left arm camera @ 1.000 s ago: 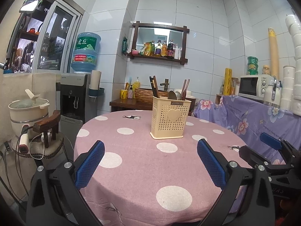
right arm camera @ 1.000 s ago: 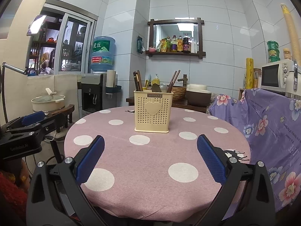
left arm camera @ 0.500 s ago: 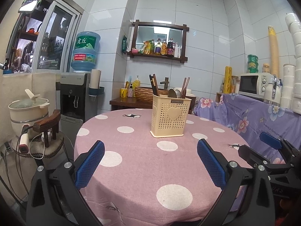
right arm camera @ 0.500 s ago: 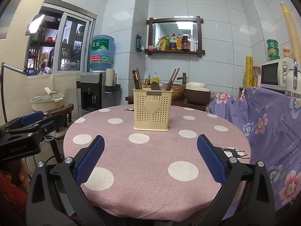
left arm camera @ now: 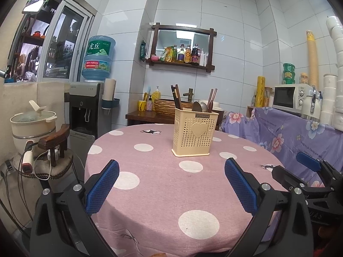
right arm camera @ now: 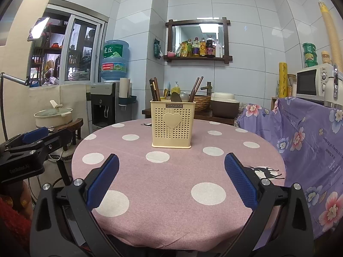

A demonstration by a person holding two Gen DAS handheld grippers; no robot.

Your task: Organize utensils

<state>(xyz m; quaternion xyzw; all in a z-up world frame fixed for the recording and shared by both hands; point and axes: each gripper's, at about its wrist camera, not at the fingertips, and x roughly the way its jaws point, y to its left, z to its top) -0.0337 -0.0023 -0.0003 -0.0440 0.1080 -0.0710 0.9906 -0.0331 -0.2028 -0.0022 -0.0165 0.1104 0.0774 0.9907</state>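
A cream perforated utensil basket [left arm camera: 194, 133] with a heart on its front stands upright near the middle of the round pink polka-dot table [left arm camera: 163, 192]; it also shows in the right wrist view [right arm camera: 172, 126]. Dark chopsticks [right arm camera: 154, 88], lighter chopsticks [right arm camera: 196, 87] and two spoons [right arm camera: 180, 97] stick up out of it. My left gripper [left arm camera: 171, 182] is open and empty, above the near part of the table, well short of the basket. My right gripper [right arm camera: 171, 176] is open and empty at a similar distance. Each gripper shows in the other's view, the right one [left arm camera: 308, 171] and the left one [right arm camera: 36, 139].
A water dispenser [left arm camera: 90, 109] with a blue bottle stands far left. A pot [left arm camera: 32, 126] sits on a stool at the left. A counter under purple floral cloth [left arm camera: 289, 128] carries a microwave [left arm camera: 291, 96] at the right. A wooden side table [left arm camera: 150, 115] stands behind the round table.
Both grippers have drifted slightly; the basket sits a little lower and farther in the views. Both stay open and empty.
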